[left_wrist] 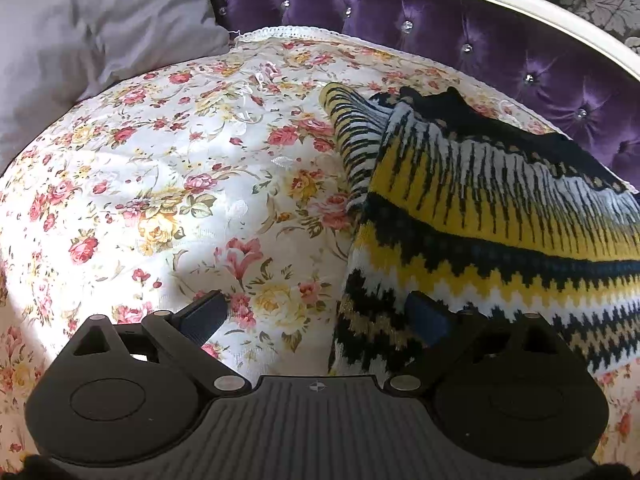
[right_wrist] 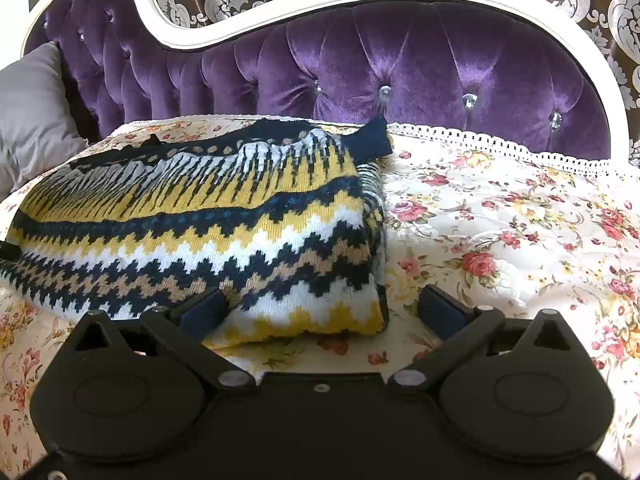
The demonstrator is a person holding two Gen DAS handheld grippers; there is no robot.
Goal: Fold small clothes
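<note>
A knitted sweater (left_wrist: pixel 500 216) with yellow, white, black and tan zigzag bands lies folded on the floral bedspread (left_wrist: pixel 160 184). My left gripper (left_wrist: pixel 320 316) is open at the sweater's near left corner; its right finger rests over the knit, its left finger over bare bedspread. In the right wrist view the sweater (right_wrist: pixel 224 232) fills the left half. My right gripper (right_wrist: pixel 324 312) is open and straddles the sweater's near right corner, its left finger on the knit, its right finger over the bedspread (right_wrist: pixel 500 240). A dark cuff sticks out at the far right corner.
A purple tufted headboard (right_wrist: pixel 400 64) with a white frame runs along the far side. A grey pillow (left_wrist: pixel 80 40) lies at the far left, also in the right wrist view (right_wrist: pixel 32 120). The bedspread has a white lace edge (right_wrist: pixel 500 144).
</note>
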